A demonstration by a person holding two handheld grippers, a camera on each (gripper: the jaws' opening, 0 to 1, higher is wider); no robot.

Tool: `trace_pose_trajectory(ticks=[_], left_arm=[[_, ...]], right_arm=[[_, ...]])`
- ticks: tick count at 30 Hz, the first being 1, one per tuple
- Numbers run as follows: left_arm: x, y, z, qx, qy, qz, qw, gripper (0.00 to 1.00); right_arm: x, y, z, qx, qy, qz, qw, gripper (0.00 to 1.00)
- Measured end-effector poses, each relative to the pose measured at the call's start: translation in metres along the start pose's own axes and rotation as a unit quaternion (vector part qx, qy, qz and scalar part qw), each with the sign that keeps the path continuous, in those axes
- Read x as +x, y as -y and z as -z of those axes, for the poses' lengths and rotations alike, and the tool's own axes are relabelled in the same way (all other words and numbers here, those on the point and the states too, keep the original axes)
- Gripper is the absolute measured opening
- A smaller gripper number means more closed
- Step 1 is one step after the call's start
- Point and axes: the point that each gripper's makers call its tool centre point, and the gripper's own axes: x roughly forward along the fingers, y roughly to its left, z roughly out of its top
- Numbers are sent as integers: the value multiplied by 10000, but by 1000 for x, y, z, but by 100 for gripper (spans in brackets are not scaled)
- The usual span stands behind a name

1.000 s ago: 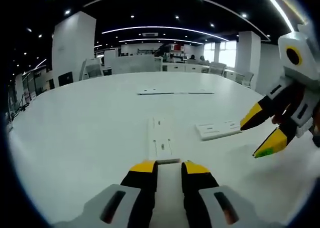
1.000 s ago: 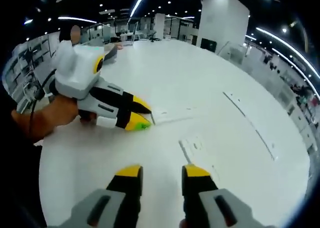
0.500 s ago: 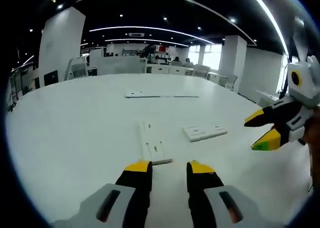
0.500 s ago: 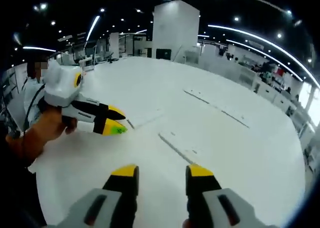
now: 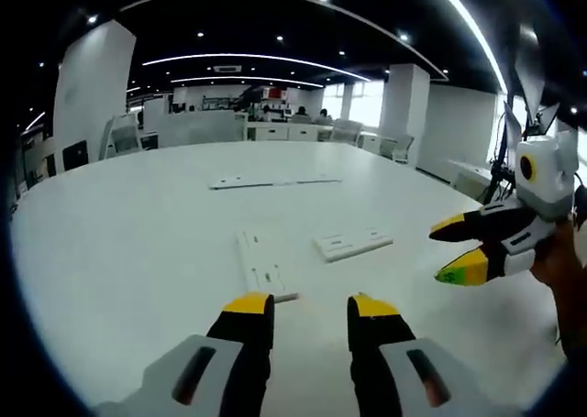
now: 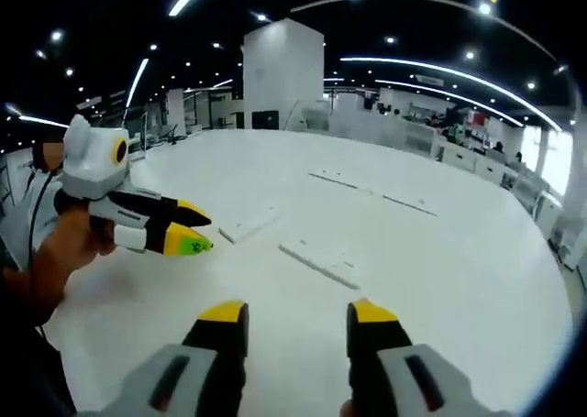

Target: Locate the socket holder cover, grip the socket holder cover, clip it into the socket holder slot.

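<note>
Both grippers' jaws open, empty; long white plastic socket holder cover (image 5: 259, 268) just beyond left gripper (image 5: 307, 305), lengthwise away.

- White table (image 5: 119, 243): one.
- Grippers: two, the left gripper (image 5: 310, 305) and the right gripper (image 6: 292, 310), each with two yellow-tipped jaws.
- Flat white socket holder parts near the grippers: two, a long socket holder strip (image 5: 260, 268) and a shorter socket holder cover (image 5: 352, 244).
- Long thin white strips farther back on the table: two, lying end to end (image 5: 273, 181).
- Hands in view: one, holding the left gripper (image 6: 66, 247).
</note>
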Motion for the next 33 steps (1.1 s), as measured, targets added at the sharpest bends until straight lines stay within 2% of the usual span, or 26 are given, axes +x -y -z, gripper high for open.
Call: trace_pose_trajectory(ticks=[7, 13, 21, 25, 28, 33], left_arm=[[-8, 0, 0, 10, 56, 14, 10000, 33], [-22, 1, 2, 50, 99, 58, 9999, 33], [-44, 3, -3, 42, 257, 142, 9996, 33], [-57, 3, 1, 126, 298, 34, 9995, 33], [-68, 6, 3, 51, 374, 138, 9992, 33], [-81, 9, 12, 256, 341, 142, 9990, 33]], right_arm=[[-1, -4, 3, 125, 19, -59, 9999, 44], [-6, -10, 3, 190, 56, -85, 9998, 44], [-23, -12, 7, 253, 63, 144, 9996, 42], [-32, -14, 12, 324, 94, 207, 9992, 41], [-40, -21, 18, 336, 124, 191, 9992, 42], [-52, -25, 28, 359, 160, 267, 9989, 42]])
